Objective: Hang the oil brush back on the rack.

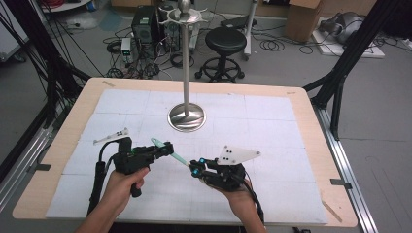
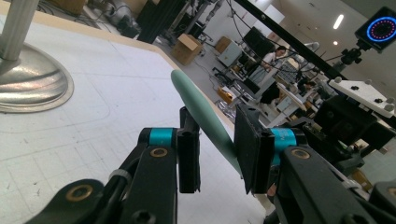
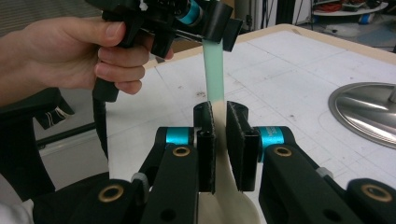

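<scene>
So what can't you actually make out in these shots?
- Utensil's cream end: right gripper view, cut off by the bottom edge behind the right gripper.
- Whether the left gripper grips it: left gripper view, gap visible.
- Stand's top hooks: high view, too small, against floor clutter.

The tabletop (image 1: 311, 160) is seen from above and behind in the high view. Close, low views are taken along each claw. The metal stand base (image 1: 186, 117) is shared by all three views.
</scene>
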The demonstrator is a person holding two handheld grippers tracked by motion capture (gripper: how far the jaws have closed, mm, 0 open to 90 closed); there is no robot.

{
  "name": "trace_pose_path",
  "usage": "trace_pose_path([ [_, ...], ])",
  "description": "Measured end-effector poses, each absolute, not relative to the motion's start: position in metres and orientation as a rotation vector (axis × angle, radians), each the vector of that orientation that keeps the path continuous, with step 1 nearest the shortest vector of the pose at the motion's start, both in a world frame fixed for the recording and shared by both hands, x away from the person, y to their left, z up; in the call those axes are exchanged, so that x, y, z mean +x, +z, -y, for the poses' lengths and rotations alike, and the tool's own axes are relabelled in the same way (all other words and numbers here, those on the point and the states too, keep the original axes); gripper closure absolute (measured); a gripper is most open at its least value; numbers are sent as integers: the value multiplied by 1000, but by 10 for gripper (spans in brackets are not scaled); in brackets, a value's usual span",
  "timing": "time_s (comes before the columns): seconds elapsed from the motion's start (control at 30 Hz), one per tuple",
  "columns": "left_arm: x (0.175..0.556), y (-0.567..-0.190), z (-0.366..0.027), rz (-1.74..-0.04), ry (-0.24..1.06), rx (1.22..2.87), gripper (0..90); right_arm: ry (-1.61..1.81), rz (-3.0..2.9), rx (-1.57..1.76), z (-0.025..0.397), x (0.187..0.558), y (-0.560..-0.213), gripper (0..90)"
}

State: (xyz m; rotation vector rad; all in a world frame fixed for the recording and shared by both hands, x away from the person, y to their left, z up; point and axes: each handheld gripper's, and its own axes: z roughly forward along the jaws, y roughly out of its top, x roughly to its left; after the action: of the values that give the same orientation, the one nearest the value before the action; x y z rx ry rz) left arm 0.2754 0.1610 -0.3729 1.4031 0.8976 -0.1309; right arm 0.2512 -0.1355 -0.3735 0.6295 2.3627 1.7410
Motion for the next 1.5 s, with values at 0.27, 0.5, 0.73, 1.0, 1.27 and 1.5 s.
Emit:
trace_pose_path([
  [0.27,275,-369,-162,-864,-211,1355,797,1714,-2374,596,132,249,-374,823],
  [0.5,273,-365,-162,-831,-219,1341,813,1722,-2368,583,130,248,-373,821],
  [0.73,270,-353,-164,-741,-186,1370,825,1800,-2362,609,134,252,-369,581],
  [1.0,267,-341,-167,-587,-200,1448,826,2069,-2477,542,144,267,-359,537],
  [1.27,264,-339,-165,-485,-185,1502,826,2069,-2609,411,133,270,-354,630],
  [1.5,260,-335,-161,-414,-189,1528,826,2004,-2659,331,119,269,-351,706],
])
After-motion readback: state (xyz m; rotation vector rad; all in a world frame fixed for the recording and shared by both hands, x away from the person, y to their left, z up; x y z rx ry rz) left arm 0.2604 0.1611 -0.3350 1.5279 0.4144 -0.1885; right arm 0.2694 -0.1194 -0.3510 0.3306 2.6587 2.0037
